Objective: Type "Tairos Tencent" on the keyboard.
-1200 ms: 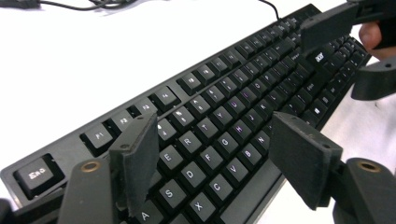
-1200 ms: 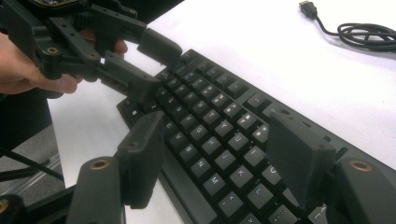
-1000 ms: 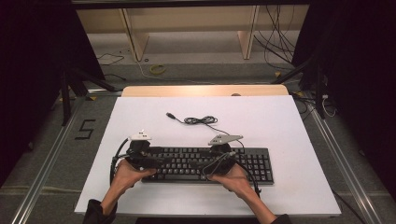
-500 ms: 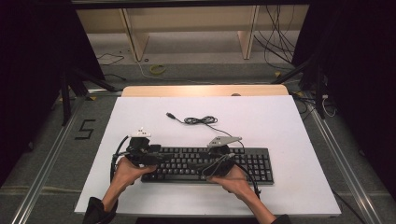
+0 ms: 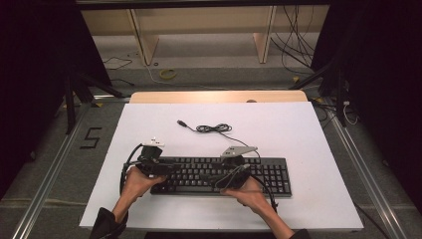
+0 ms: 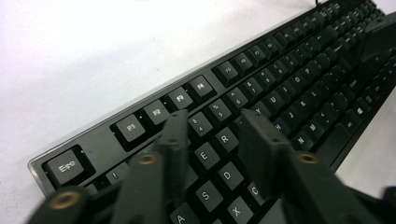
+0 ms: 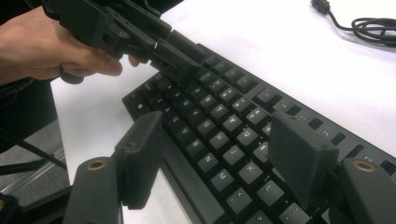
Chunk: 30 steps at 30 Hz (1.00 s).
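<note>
The left gripper (image 6: 212, 133) has just been drawing its fingers (image 6: 175, 135) in: a moment ago they stood wide, and now they sit partway together above the left letter keys of the black keyboard (image 5: 219, 175), around E and R. No key or other thing is pinched between them, so they are released, narrowed but gripping nothing. Whether the tips rest on the keycaps or hang just above is hard to tell from this angle. That narrowing looks like lining up to press or pick at a single key.

The right gripper (image 7: 219, 154) holds its fingers spread over the keyboard's near edge by the middle letter keys, also gripping nothing. The keyboard lies flat on the white surface (image 5: 298, 129), its coiled cable (image 5: 211, 128) lying loose behind it.
</note>
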### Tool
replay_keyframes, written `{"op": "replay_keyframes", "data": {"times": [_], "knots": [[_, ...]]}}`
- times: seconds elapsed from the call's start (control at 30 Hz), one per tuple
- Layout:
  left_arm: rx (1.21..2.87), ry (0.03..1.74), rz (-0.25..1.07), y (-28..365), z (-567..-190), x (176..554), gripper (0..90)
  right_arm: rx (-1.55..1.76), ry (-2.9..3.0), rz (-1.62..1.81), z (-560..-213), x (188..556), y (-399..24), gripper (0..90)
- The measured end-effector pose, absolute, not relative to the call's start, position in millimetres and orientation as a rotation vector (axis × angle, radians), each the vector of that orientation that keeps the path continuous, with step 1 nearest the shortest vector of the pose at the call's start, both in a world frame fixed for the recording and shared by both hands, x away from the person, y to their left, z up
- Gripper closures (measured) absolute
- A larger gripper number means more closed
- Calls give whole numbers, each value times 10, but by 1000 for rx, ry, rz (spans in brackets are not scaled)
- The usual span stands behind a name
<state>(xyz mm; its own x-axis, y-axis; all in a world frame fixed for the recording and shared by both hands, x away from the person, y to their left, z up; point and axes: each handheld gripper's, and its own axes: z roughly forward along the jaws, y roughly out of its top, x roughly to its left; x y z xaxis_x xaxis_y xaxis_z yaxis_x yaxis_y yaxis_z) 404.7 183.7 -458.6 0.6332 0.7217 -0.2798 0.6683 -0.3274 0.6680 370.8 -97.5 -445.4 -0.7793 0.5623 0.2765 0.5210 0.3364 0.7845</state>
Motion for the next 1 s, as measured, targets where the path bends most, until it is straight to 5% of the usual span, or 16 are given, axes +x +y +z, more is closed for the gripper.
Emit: {"op": "replay_keyframes", "data": {"times": [0.43, 1.0], "knots": [[2134, 1071, 100, 1762, -4635, 4068, 879, 1019, 2539, 1455, -4474, 3698, -960, 365], [2186, 1090, 122, 1678, -4705, 4055, 893, 1024, 2529, 1467, -4449, 3696, -981, 364]]}}
